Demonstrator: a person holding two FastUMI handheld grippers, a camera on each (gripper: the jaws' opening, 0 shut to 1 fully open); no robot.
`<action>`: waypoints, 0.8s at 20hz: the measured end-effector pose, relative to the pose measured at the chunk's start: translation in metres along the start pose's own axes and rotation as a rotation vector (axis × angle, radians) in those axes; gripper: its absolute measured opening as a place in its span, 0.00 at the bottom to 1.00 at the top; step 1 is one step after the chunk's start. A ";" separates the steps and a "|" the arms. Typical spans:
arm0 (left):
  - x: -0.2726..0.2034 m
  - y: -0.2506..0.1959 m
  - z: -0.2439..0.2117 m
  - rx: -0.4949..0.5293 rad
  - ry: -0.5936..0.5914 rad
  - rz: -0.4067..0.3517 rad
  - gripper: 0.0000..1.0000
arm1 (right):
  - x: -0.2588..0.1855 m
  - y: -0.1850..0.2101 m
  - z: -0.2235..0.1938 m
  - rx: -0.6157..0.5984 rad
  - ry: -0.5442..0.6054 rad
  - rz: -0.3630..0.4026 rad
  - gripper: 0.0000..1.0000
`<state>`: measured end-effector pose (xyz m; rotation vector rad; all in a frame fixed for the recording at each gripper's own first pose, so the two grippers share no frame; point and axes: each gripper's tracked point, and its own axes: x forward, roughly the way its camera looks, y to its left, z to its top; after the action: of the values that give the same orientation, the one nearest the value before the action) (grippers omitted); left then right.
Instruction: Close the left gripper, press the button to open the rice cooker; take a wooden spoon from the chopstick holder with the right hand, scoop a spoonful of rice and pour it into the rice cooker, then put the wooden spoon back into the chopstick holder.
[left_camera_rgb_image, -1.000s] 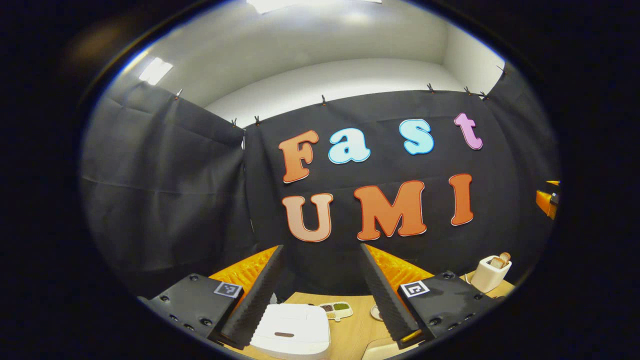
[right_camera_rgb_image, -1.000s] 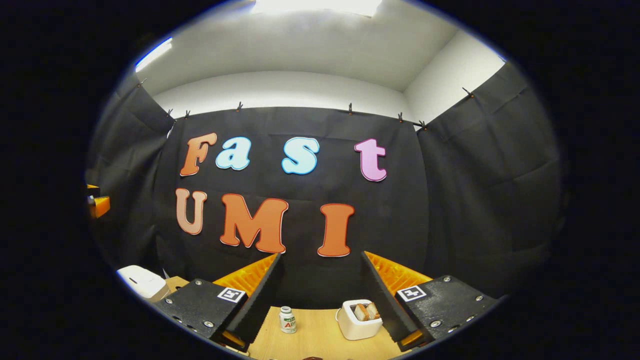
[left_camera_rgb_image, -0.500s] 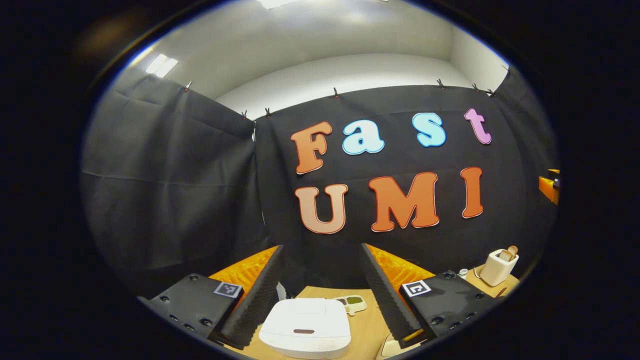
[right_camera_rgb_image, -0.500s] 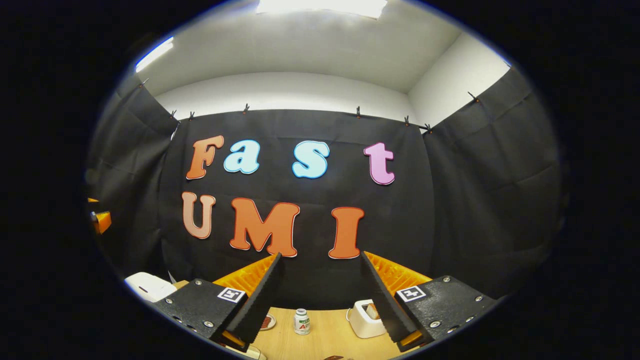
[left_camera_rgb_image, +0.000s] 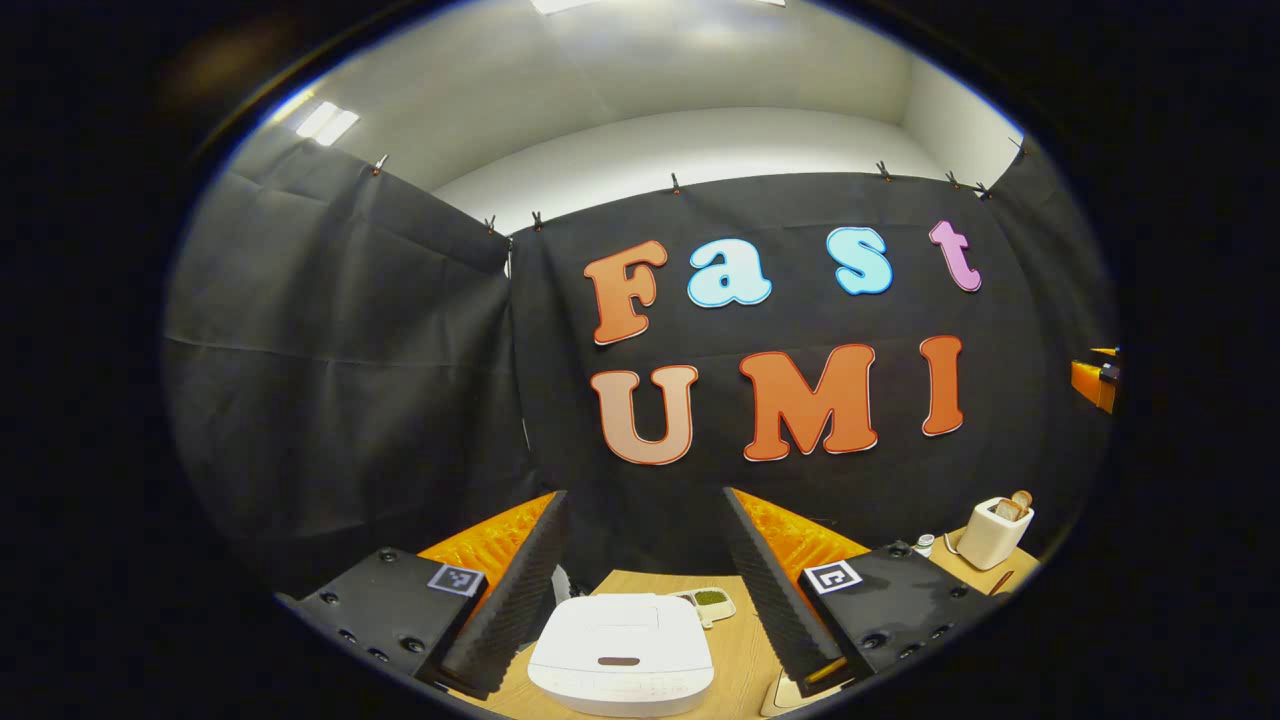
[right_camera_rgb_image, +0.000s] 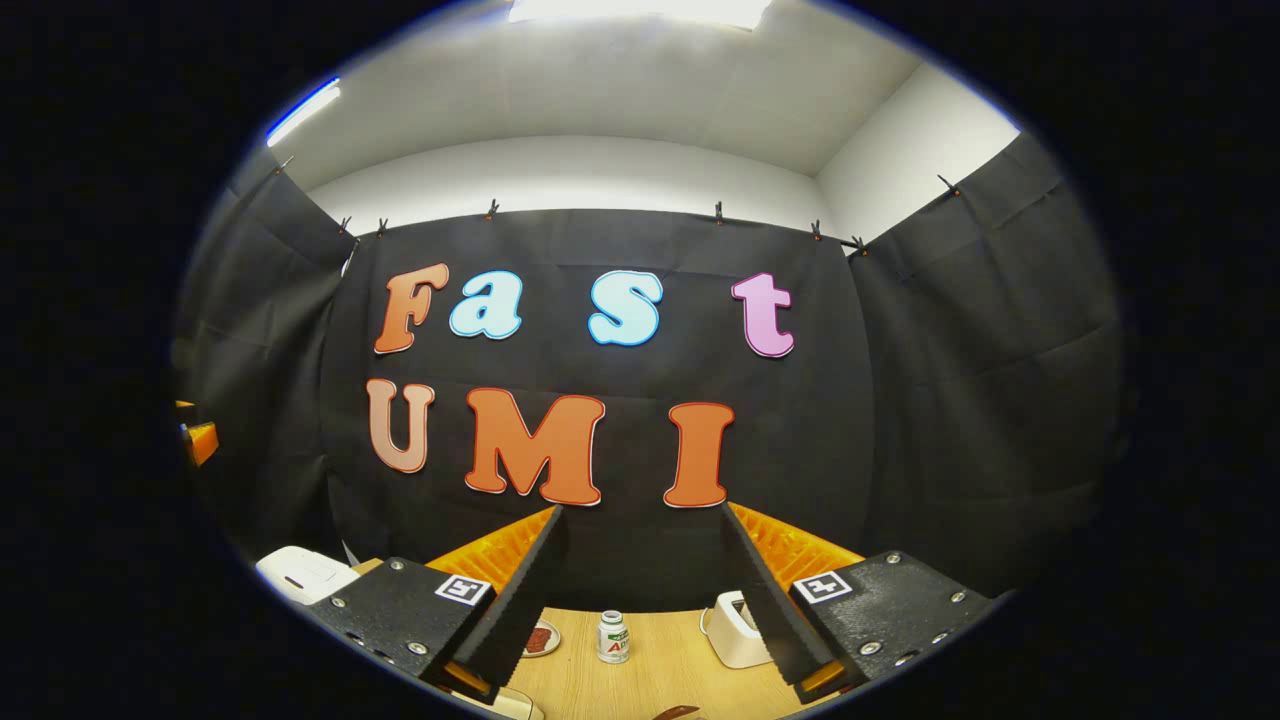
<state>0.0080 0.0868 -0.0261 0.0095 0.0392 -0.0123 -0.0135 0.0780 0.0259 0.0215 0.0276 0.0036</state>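
Observation:
The white rice cooker (left_camera_rgb_image: 620, 655) sits on the wooden table with its lid down and a dark button slot (left_camera_rgb_image: 618, 661) on its front. It lies low between the fingers of my left gripper (left_camera_rgb_image: 642, 495), which is open and held above and short of it. In the right gripper view the rice cooker (right_camera_rgb_image: 300, 573) is at the far left. My right gripper (right_camera_rgb_image: 641, 510) is open over the table with nothing between its fingers. A brown wooden tip (right_camera_rgb_image: 678, 712) pokes in at the bottom edge.
A divided dish of grains (left_camera_rgb_image: 705, 603) lies behind the cooker. A white toaster with bread (left_camera_rgb_image: 993, 530) and a small bottle (left_camera_rgb_image: 923, 545) stand at the right. The bottle (right_camera_rgb_image: 612, 637), toaster (right_camera_rgb_image: 735, 630) and a small plate (right_camera_rgb_image: 540, 638) are ahead of the right gripper.
The left gripper has swung so the rice cooker now lies centred between its fingers. In the right gripper view the bottle and toaster have slid right, the toaster partly behind a finger. Both stay open.

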 end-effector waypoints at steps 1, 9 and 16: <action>0.001 0.002 -0.003 -0.008 0.004 -0.003 1.00 | -0.001 0.000 0.000 -0.007 0.001 -0.003 0.95; 0.016 0.021 -0.028 -0.025 0.069 0.032 0.89 | -0.008 -0.017 0.008 -0.116 -0.026 -0.045 0.94; 0.036 0.017 -0.060 -0.001 0.168 0.027 0.06 | -0.014 -0.043 -0.006 -0.106 0.010 -0.107 0.94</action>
<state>0.0419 0.1039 -0.0869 0.0102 0.2067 0.0152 -0.0273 0.0351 0.0195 -0.0859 0.0382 -0.1017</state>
